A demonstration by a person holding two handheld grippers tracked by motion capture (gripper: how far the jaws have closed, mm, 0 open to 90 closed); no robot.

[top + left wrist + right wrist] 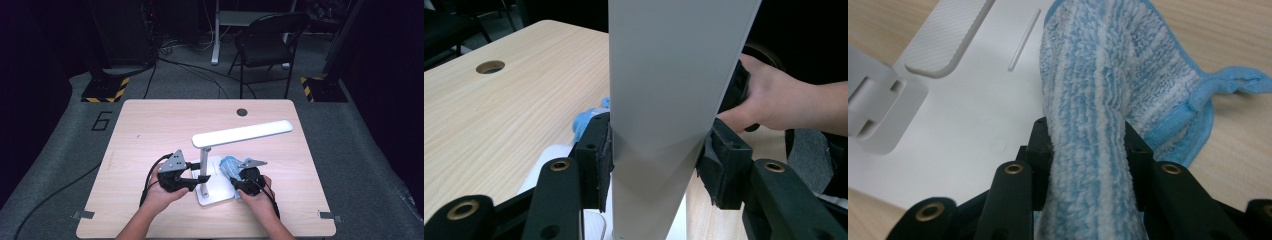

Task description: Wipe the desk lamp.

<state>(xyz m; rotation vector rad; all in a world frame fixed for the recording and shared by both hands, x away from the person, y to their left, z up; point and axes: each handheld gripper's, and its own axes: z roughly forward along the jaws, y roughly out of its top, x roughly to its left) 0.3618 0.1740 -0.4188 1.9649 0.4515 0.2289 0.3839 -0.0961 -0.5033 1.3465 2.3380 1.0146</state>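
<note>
The right gripper (1088,150) is shut tight on the blue cloth (1098,85), which lies on the lamp's white base (963,130), so the cloth should be rubbed slowly while the pole (669,100) is squeezed by the left gripper (654,165).

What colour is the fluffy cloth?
The cloth has light blue and white stripes with a blue edge. It shows best in the right gripper view.

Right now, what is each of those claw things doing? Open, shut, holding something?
Left gripper: shut on the white lamp post.
Right gripper: shut on the blue cloth, which lies over the lamp base.
</note>
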